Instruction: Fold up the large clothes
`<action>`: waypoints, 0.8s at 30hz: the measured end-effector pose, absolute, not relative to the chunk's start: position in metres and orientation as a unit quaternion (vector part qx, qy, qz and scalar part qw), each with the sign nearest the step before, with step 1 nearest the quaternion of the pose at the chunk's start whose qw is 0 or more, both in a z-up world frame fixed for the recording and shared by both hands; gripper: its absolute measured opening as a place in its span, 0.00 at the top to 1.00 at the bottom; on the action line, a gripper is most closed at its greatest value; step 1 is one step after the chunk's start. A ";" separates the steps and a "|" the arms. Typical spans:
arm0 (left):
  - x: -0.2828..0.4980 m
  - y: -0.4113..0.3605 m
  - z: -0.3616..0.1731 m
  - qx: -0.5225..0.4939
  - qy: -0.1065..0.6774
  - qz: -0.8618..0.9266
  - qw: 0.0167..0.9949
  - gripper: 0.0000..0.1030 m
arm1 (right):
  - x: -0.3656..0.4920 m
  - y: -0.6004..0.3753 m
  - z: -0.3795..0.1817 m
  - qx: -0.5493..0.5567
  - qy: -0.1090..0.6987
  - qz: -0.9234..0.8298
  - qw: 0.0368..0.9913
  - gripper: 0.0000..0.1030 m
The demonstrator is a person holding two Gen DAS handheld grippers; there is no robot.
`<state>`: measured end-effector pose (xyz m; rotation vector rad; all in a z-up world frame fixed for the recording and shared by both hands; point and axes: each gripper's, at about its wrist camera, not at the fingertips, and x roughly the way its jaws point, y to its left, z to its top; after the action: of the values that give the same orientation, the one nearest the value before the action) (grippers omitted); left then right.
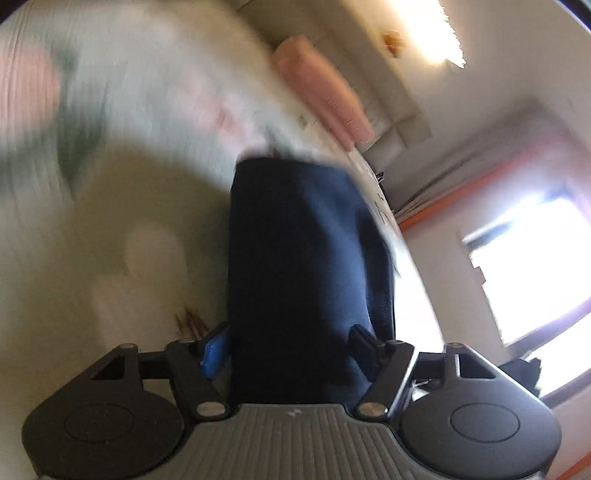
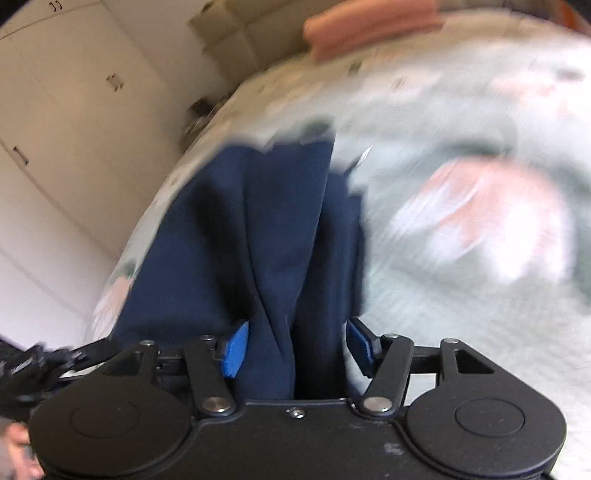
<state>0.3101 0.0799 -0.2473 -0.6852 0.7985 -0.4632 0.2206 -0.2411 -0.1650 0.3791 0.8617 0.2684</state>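
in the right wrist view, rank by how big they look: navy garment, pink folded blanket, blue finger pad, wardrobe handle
1. navy garment, nearest the camera, so its lead is inflated
2. pink folded blanket, far back, so likely bigger than it looks
3. blue finger pad
4. wardrobe handle

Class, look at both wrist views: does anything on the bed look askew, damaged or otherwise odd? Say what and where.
Nothing looks damaged or spilled. The dark blue garment lies bunched in deep creases between the pads of the right tool, not yet flat on the flowered bedspread. Both views are blurred, so small faults could not be seen.
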 end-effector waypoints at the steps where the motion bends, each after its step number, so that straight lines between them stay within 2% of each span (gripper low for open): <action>1: 0.303 0.084 -0.230 -0.288 0.365 -0.212 0.859 0.37 | 0.218 -0.244 -0.149 0.157 0.401 0.109 0.896 0.17; 3: 0.297 0.091 -0.208 -0.267 0.358 -0.208 0.870 0.37 | 0.213 -0.243 -0.122 0.099 0.374 0.061 0.920 0.12; 7: 0.290 0.070 -0.190 -0.275 0.350 -0.264 0.856 0.38 | 0.226 -0.211 -0.105 0.062 0.346 0.088 0.932 0.13; 8: 0.288 0.059 -0.189 -0.261 0.352 -0.280 0.854 0.40 | 0.232 -0.196 -0.104 0.050 0.339 0.099 0.934 0.15; 9: 0.285 0.045 -0.190 -0.239 0.355 -0.293 0.855 0.45 | 0.240 -0.185 -0.106 0.041 0.328 0.114 0.937 0.17; 10: 0.284 0.031 -0.194 -0.214 0.362 -0.305 0.855 0.48 | 0.250 -0.174 -0.111 0.037 0.317 0.130 0.939 0.37; 11: 0.280 0.018 -0.205 -0.193 0.377 -0.317 0.849 0.48 | 0.259 -0.169 -0.114 0.040 0.309 0.152 0.938 0.72; 12: 0.271 0.012 -0.216 -0.180 0.388 -0.325 0.843 0.48 | 0.271 -0.158 -0.121 0.040 0.314 0.176 0.932 0.86; 14: 0.264 0.013 -0.229 -0.178 0.378 -0.336 0.844 0.48 | 0.293 -0.139 -0.143 0.010 0.334 0.189 0.924 0.99; 16: 0.262 0.029 -0.237 -0.210 0.379 -0.344 0.833 0.57 | 0.308 -0.132 -0.169 -0.047 0.343 0.138 0.928 1.00; 19: 0.255 0.036 -0.245 -0.231 0.391 -0.368 0.811 0.58 | 0.344 -0.149 -0.204 -0.069 0.360 0.039 0.930 1.00; 21: 0.242 0.036 -0.251 -0.218 0.394 -0.368 0.814 0.58 | 0.349 -0.163 -0.204 -0.032 0.370 0.028 0.928 1.00; 24: 0.242 0.038 -0.258 -0.225 0.389 -0.358 0.818 0.58 | 0.327 -0.164 -0.185 -0.043 0.365 0.006 0.930 1.00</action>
<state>0.2420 0.0384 -0.2576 -0.4795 0.8296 -0.7639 0.3271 -0.1638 -0.1845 -0.0881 0.7467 0.0127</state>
